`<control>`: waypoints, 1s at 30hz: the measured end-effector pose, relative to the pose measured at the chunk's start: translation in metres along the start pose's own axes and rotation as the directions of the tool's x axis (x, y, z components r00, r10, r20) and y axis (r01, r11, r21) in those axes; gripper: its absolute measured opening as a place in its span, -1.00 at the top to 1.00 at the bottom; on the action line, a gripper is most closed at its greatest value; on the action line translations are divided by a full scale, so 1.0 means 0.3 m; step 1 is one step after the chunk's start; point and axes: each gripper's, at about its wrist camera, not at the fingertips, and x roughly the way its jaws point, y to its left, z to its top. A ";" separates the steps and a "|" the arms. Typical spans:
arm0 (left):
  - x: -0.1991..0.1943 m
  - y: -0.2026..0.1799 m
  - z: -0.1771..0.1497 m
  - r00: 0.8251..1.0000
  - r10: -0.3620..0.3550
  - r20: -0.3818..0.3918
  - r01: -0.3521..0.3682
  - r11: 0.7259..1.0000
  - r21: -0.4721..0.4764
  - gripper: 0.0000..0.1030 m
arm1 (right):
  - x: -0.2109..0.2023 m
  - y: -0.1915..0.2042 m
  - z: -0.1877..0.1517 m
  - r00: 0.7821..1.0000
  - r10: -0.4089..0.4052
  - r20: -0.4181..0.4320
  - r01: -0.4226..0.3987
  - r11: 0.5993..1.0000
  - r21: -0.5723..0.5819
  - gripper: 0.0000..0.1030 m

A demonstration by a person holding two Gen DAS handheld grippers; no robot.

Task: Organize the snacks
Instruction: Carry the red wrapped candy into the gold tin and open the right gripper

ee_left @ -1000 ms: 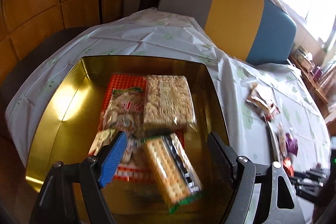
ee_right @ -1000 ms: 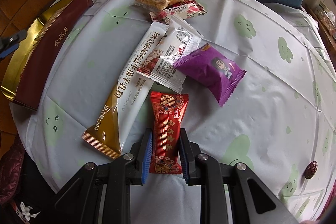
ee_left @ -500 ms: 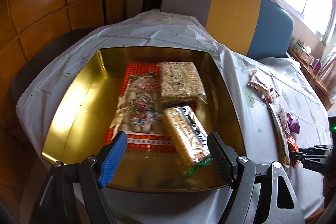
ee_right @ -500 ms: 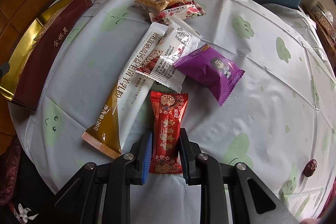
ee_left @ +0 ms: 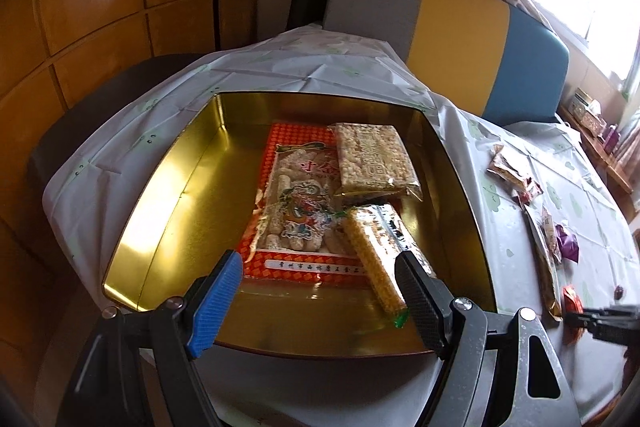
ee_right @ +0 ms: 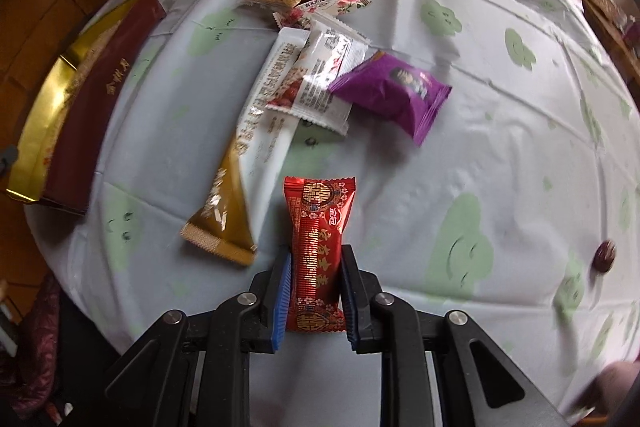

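Above the cloud-print tablecloth [ee_right: 500,155], the right gripper [ee_right: 316,287] pinches a glossy red foil snack packet [ee_right: 318,247] low down; the slick wrapper could slip out before reaching the gold metal tin [ee_left: 168,211]. The left gripper [ee_left: 320,291] hangs empty, jaws wide, at the tin's near edge.

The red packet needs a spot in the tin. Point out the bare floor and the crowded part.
Tin: the gold floor is bare on the left, between the left wall and the orange packet, and along the near wall. The right half is crowded: rice cake and corn bar lie there. The right gripper grips the red packet.
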 end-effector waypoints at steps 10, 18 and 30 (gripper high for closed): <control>-0.010 0.085 0.008 0.999 0.042 0.014 -0.041 0.997 -0.058 -0.53 | -0.117 0.052 -0.074 0.991 0.084 0.102 -0.086 0.996 0.012 0.57; -0.019 0.181 0.015 0.994 0.103 0.019 -0.100 0.987 -0.124 -0.53 | -0.214 0.281 -0.004 0.949 0.266 0.170 -0.244 0.959 -0.142 0.57; -0.031 0.283 0.015 0.988 0.150 0.026 -0.143 0.973 -0.182 -0.53 | -0.122 0.784 0.178 0.851 0.521 0.071 -0.476 0.821 -0.317 0.35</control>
